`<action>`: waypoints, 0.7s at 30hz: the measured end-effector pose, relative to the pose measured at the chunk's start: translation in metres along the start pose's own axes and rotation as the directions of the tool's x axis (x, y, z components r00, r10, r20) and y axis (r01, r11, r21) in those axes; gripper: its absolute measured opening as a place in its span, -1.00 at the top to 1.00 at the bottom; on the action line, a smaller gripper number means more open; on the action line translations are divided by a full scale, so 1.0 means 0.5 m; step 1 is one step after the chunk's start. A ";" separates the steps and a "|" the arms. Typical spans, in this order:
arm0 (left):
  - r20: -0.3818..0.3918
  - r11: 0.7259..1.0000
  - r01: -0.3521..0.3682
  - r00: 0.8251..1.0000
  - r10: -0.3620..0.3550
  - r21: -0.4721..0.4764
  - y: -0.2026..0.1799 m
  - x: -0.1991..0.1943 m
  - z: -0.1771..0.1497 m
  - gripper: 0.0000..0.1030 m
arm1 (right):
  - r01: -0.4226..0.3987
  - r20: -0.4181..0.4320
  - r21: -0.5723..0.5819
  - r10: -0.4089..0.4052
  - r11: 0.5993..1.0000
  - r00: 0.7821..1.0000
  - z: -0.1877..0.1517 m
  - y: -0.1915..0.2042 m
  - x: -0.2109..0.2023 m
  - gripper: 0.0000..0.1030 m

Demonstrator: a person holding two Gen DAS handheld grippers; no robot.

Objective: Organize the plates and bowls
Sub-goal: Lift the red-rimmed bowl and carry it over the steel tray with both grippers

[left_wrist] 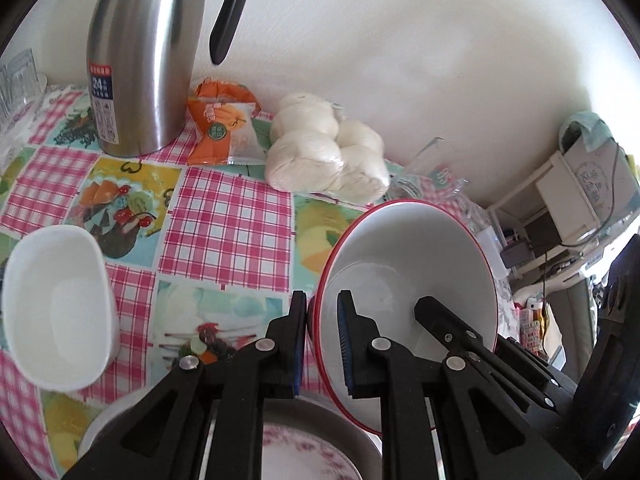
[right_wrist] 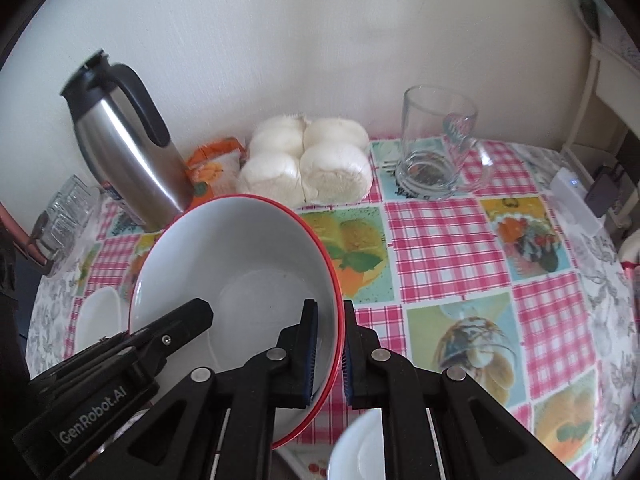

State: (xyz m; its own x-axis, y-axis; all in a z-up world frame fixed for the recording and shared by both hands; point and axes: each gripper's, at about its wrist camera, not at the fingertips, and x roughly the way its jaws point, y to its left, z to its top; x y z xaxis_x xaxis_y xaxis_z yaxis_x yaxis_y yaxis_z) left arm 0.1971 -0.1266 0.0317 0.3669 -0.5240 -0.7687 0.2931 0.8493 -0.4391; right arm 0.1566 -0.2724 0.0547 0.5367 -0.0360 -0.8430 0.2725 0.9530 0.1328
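A white bowl with a red rim (left_wrist: pixel 412 248) hangs tilted above the checked tablecloth (left_wrist: pixel 224 224), held from both sides. My left gripper (left_wrist: pixel 322 300) is shut on its left rim, one pad outside and one inside. In the right wrist view the same bowl (right_wrist: pixel 240 248) sits left of centre, and my right gripper (right_wrist: pixel 330 308) is shut on its right rim. A white squarish bowl (left_wrist: pixel 56 312) stands on the cloth to the left. Under the left gripper lies a plate with a pink flower pattern (left_wrist: pixel 312 452). Another white dish (right_wrist: pixel 360 452) shows at the bottom of the right wrist view.
A steel thermos jug (left_wrist: pixel 144 56), an orange snack packet (left_wrist: pixel 222 128) and a bag of white buns (left_wrist: pixel 324 152) line the wall. A glass mug (right_wrist: pixel 436 148) stands further right. Clear glassware (right_wrist: pixel 64 216) sits at the table's left edge. Shelving (left_wrist: pixel 580 200) stands beyond the right edge.
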 end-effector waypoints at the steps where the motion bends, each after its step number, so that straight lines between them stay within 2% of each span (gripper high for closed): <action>1: 0.004 1.000 -0.002 1.000 0.002 0.010 -0.004 -0.010 -0.005 0.70 | -0.001 0.009 0.004 0.001 1.000 1.000 -0.002 -0.001 -0.010 0.77; 6: 0.018 0.999 0.019 1.000 -0.019 0.029 -0.005 -0.072 -0.025 0.70 | -0.019 0.054 0.032 0.017 0.999 0.998 -0.022 -0.001 -0.073 0.77; 11: 0.019 0.999 -0.019 1.000 0.018 0.038 -0.002 -0.106 -0.043 0.70 | -0.072 0.052 0.080 0.068 0.994 0.996 -0.048 0.005 -0.109 0.77; 15: 0.023 1.000 -0.009 1.000 0.008 0.029 0.003 -0.143 -0.056 0.70 | -0.094 0.066 0.102 0.087 0.990 0.994 -0.075 0.018 -0.141 0.77; 21: 0.031 0.999 -0.019 0.999 0.018 0.031 0.013 -0.191 -0.079 0.70 | -0.166 0.063 0.172 0.157 0.971 0.986 -0.129 0.022 -0.162 0.78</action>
State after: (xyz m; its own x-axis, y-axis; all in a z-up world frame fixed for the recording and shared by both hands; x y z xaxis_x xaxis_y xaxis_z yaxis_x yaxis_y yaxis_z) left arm 0.1291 -0.0687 0.0838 0.3992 -0.5105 -0.7616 0.3135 0.8566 -0.4099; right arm 0.0649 -0.2394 0.0907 0.6225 0.0953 -0.7768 0.3130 0.8794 0.3587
